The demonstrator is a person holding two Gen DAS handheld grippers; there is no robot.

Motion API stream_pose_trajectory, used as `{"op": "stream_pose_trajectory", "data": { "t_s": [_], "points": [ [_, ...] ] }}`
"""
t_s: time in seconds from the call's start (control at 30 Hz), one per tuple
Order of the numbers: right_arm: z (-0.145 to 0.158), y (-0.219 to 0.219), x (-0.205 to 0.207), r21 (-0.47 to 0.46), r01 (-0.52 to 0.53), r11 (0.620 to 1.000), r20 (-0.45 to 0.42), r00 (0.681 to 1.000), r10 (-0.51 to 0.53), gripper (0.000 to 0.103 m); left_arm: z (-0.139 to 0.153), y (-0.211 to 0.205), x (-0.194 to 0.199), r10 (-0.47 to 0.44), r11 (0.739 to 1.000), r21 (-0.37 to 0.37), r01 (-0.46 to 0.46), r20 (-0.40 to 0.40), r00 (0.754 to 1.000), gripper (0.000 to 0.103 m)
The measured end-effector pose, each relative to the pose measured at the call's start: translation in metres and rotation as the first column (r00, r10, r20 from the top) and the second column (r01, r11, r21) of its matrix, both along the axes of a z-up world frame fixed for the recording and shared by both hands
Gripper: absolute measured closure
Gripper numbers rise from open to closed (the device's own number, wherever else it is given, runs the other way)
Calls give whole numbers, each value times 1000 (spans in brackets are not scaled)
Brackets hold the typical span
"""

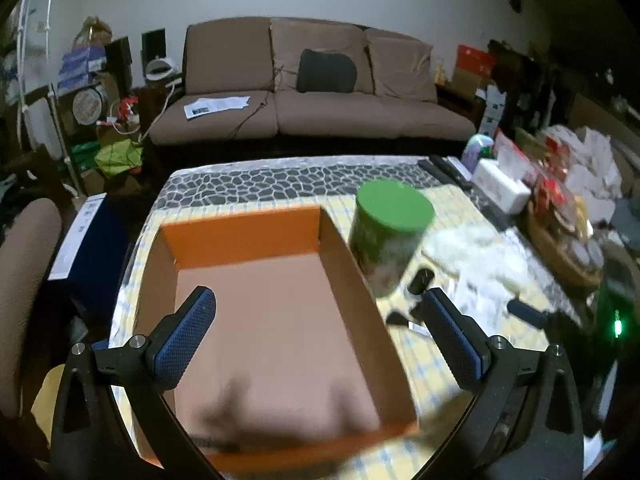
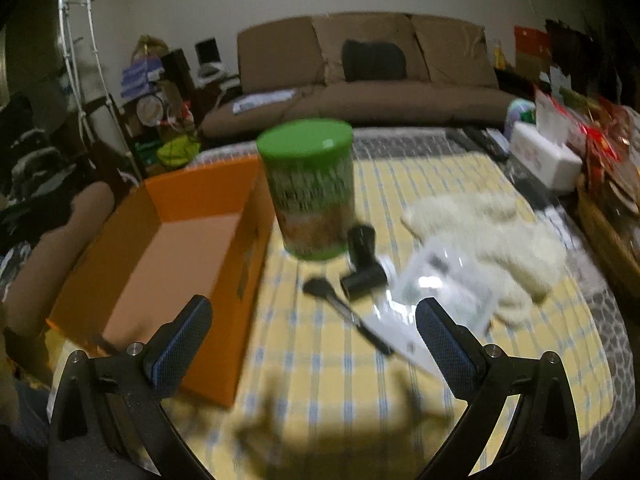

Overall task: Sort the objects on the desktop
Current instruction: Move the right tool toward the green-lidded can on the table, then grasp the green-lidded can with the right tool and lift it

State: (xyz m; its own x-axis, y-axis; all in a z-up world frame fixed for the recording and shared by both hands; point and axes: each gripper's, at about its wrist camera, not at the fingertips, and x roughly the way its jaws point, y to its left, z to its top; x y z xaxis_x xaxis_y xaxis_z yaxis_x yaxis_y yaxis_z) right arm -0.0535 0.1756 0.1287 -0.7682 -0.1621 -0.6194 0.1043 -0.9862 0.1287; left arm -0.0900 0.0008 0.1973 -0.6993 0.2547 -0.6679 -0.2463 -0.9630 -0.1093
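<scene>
An orange open box (image 1: 248, 236) (image 2: 192, 192) sits on the yellow checked tablecloth, with nothing inside it. Just to its right stands a green-lidded canister (image 1: 386, 228) (image 2: 310, 188). Right of the canister lie two small black cylinders (image 2: 362, 258), a black makeup brush (image 2: 344, 310), a clear plastic bag (image 2: 440, 288) and a cream fluffy cloth (image 2: 492, 232). My left gripper (image 1: 318, 320) hangs open over the box. My right gripper (image 2: 314, 328) is open above the cloth, in front of the brush, holding nothing.
A white tissue box (image 2: 544, 156), remotes (image 1: 444, 168) and a cluttered basket (image 1: 560, 232) line the table's right side. A brown sofa (image 1: 312, 92) stands beyond the table. A chair arm (image 1: 24, 280) and a blue box (image 1: 86, 244) sit to the left.
</scene>
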Motion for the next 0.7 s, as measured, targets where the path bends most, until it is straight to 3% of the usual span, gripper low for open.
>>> {"op": "stream_pose_trajectory", "data": {
  "t_s": [0.13,0.33,0.47,0.7],
  "points": [
    [4,-2,-29,9,-18,1000,-20,1000,18,0,2,16,-50,-44,999,3,44,30,999,0],
    [-5,-3,-71,15,-31,999,-30,999,31,0,-14,42,-115,-141,987,97,129,128,982,0],
    [-11,-1,-91,9,-36,999,-38,999,37,0,-35,57,-154,-167,979,150,136,217,962,0],
    [-20,-1,-118,-4,-60,998,-72,996,59,0,-58,68,-197,-186,960,255,112,285,940,0]
  ]
}}
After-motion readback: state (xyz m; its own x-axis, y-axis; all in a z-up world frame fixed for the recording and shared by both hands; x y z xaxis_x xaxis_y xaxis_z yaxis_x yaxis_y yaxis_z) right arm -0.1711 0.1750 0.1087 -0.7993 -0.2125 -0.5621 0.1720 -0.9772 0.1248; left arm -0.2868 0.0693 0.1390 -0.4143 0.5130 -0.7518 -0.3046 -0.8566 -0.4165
